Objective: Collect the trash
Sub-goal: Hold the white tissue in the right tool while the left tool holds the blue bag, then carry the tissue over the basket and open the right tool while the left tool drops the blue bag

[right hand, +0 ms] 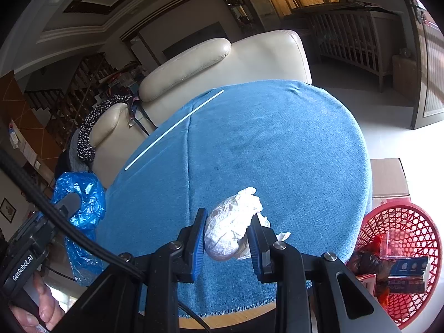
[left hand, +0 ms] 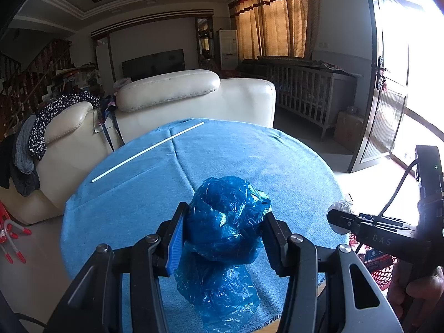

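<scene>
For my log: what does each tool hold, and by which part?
Left tool: the blue bag, gripped at its crumpled upper bulge. Right tool: the white wad, gripped across its middle.

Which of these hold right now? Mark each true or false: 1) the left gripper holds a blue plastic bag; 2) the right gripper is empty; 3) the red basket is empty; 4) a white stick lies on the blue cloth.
1) True: the left gripper is clamped on the crumpled blue plastic bag.
2) False: the right gripper grips a whitish plastic wad.
3) False: the red basket already holds packaging and wrappers.
4) True: the white stick lies on the blue cloth, apart from both grippers.
</scene>
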Demonstrator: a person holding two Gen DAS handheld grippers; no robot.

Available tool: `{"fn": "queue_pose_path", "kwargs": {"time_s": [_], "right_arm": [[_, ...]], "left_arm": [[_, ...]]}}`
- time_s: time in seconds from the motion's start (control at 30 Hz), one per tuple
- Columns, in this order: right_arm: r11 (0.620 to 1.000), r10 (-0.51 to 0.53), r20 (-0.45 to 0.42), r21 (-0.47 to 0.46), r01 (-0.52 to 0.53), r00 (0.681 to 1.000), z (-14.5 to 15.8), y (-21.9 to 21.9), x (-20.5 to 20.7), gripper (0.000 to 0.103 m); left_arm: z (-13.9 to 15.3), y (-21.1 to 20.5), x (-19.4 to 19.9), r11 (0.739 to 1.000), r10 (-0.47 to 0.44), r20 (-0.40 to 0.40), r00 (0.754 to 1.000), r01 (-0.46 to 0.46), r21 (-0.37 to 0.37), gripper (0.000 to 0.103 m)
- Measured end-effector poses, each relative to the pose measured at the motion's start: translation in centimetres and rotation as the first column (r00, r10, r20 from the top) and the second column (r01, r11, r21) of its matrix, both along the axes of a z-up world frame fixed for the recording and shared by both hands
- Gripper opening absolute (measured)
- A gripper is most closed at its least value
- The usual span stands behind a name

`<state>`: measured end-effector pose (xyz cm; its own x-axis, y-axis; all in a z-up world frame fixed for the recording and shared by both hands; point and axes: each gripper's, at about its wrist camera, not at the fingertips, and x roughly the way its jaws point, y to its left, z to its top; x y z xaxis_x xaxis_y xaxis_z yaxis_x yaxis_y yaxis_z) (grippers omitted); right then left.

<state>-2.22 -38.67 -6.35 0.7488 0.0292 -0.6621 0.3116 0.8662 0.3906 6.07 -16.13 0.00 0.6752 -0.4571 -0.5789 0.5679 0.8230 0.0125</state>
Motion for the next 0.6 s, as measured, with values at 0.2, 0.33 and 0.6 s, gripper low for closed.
{"fn": "queue_pose_path", "kwargs": {"time_s": [0.2, 0.33, 0.6], "right_arm": [[1.0, -0.011, 0.017, 0.009, 0.011, 1.0, 0.1, -0.5, -0.5, 0.03], [0.999, -0.033, 0.035, 0.013, 0.033, 0.999, 0.5, -1.4, -1.6, 0.03], [0.994, -0.108, 0.061, 0.002, 0.108, 0.992, 1.2, -4.1, -4.6, 0.03]], "left_arm": [[0.2, -0.5, -0.2, 1.0, -0.013, 0.006, 1.0, 0.013, 0.007, 0.052], [0.6, -1.0, -0.4, 1.0, -0.018, 0.018, 1.0, 0.018, 0.005, 0.052], [1.5, -4.8, -1.2, 0.996, -0.086, 0.04, 0.996, 0.085, 0.035, 0.052]]}}
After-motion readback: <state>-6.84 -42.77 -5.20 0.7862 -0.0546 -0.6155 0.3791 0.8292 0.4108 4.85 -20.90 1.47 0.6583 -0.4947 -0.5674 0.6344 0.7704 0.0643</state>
